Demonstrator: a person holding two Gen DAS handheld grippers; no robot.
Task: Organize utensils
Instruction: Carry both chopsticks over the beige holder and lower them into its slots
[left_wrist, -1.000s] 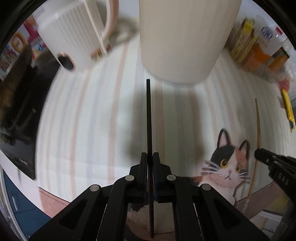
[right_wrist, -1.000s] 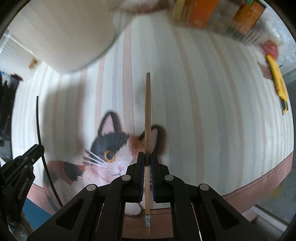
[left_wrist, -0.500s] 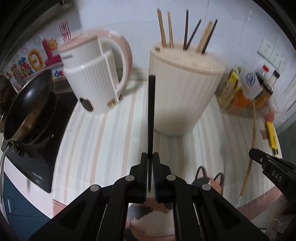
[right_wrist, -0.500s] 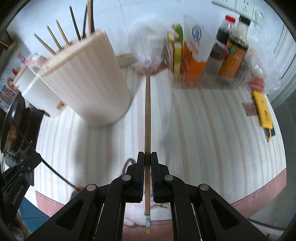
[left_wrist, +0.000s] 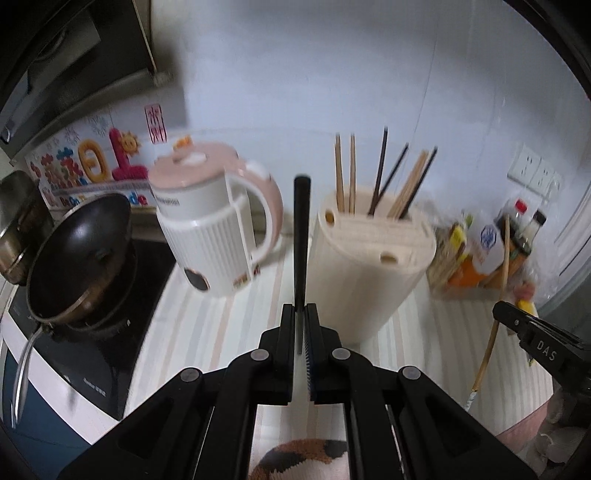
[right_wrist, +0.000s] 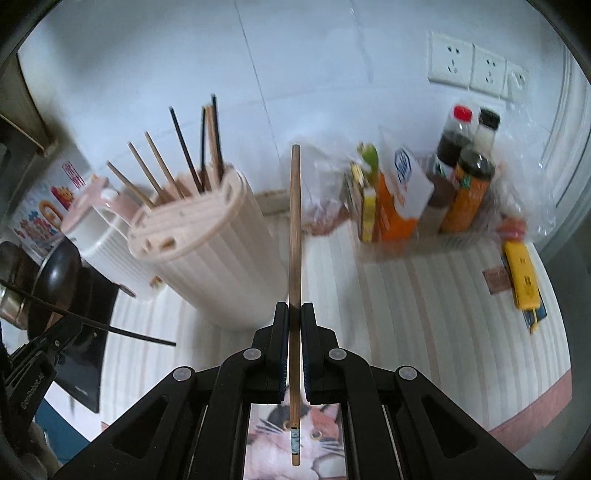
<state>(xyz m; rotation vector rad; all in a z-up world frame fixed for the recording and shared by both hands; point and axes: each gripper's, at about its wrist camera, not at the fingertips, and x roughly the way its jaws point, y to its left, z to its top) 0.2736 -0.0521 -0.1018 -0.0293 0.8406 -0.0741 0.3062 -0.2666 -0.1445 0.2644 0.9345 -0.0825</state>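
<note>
my left gripper (left_wrist: 300, 314) is clamped on a black chopstick (left_wrist: 301, 236), my right gripper (right_wrist: 291, 314) on a wooden chopstick (right_wrist: 294, 236); both sticks point toward the cream ribbed holder (right_wrist: 218, 266) on the striped counter (right_wrist: 424, 314), already bristling with chopsticks.

The printed calico cat (right_wrist: 295, 435) on the striped cloth is mostly hidden behind gripper arms — bottle labels (right_wrist: 406, 173) blur, unreadable.

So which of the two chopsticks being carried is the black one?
The one clamped in the left gripper: its black chopstick contrasts with the light wooden chopstick held by the right gripper.
</note>
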